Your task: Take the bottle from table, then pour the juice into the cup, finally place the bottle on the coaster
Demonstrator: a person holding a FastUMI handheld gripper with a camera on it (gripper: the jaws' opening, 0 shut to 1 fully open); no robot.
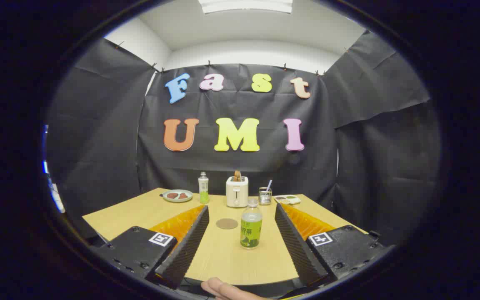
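Hand-held gripper [242, 216] released, fingers spread wide, bottle [251, 225] upright on the counter [131, 212] between them, slightly toward 1 o'clock, untouched, coaster [227, 223] at 11 o'clock

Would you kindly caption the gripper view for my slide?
Open gripper facing an upright juice bottle between its fingers, coaster beside it.

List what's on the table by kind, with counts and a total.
Bottles: 2, near one between the open gripper jaws, far one
Coaster: 1
Toaster: 1
Plate: 1
Holder with straw: 1
Small tray: 1
Total: 7
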